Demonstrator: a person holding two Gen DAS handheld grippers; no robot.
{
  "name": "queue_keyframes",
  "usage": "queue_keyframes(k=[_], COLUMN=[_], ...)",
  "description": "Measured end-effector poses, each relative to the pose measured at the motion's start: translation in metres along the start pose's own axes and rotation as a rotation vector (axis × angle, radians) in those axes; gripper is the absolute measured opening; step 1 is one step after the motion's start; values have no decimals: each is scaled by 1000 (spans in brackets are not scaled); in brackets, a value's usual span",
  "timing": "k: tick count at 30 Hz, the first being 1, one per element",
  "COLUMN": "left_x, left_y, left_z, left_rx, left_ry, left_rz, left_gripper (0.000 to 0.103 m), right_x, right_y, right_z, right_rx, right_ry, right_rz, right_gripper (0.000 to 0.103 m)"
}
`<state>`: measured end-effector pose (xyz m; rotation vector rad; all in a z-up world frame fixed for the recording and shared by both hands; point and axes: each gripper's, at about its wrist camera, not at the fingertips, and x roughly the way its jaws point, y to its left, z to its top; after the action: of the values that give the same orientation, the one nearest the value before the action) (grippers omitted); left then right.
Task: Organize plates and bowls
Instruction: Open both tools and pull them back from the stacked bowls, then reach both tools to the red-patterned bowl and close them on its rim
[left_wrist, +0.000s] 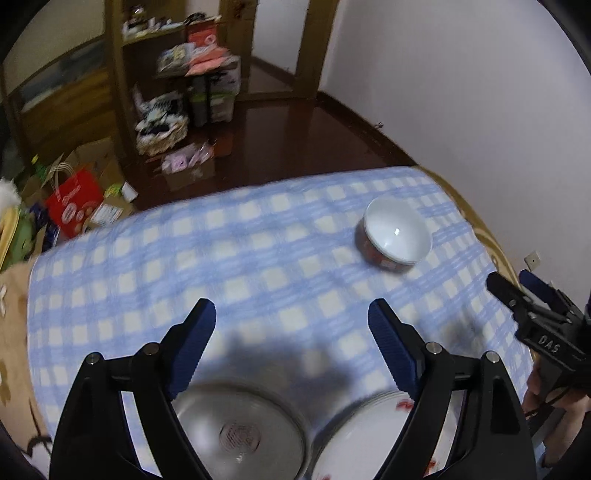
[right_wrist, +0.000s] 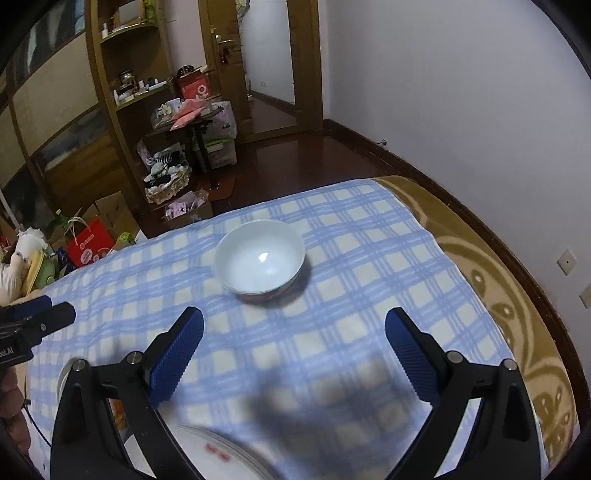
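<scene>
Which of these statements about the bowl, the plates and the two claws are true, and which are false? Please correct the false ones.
1. The bowl stands upright on the checked cloth. True.
2. The right claw is closed on the bowl. False: it is open and empty, with the bowl lying beyond its tips.
3. The left claw is open with nothing between its fingers. True.
4. The bowl contains food. False: its white inside looks empty.
5. Two plates lie side by side near the left claw, the silver plate and the white plate. True.
</scene>
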<state>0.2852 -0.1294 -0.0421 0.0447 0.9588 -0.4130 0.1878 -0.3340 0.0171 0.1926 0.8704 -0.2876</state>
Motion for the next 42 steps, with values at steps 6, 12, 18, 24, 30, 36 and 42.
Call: queue_keyframes(k=[6,12,18,24,30,36,42], left_x=[48,99,137,179,186,189,181], left_y=[-34,-52,-69,-77,-80,-103,-104], left_z=[31,52,62,62,63,53,48], left_rx=[119,149,147,101,99,204,186], left_ry=[-3,69,107,195,171,171,150], left_rz=[-10,4,-22,-12,-27,7,33], left_gripper=[84,84,84,63,36,9,9], right_x=[43,76,116,148,162,171,164], right_y=[-19,-28,-40,-54,-37,-26,-14], right_z=[8,27,33,25,23,22,18], right_rx=[5,4,88,195,106,146,121], right_ry=[10,29,115,178,205,263,256], right_rz=[-6,-5,64,133,121,193,150], right_gripper=[102,93,82,67,50,16,11])
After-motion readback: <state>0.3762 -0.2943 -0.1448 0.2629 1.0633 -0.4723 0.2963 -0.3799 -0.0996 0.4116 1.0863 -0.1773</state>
